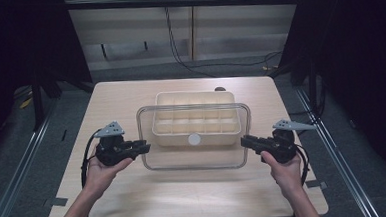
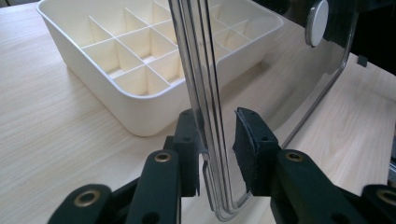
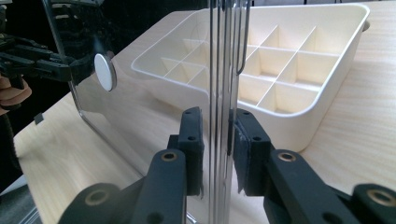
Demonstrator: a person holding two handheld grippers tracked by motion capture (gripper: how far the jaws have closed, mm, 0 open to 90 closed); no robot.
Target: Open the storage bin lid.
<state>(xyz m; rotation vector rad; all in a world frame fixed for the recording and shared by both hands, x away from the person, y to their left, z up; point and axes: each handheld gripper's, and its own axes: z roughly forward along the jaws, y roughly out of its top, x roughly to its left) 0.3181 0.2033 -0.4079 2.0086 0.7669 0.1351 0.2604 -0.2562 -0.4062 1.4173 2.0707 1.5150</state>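
Clear lid (image 1: 195, 159) edges in both jaws

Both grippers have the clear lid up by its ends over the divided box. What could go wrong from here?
1. The left gripper and right gripper pinch only the thin end rims of the clear lid; the smooth plastic may slip or tilt.
2. The lid sits nearer the person than the cream divided box, so lowered like this it could catch the box's near wall.
3. Uneven hand motion might twist the lid.
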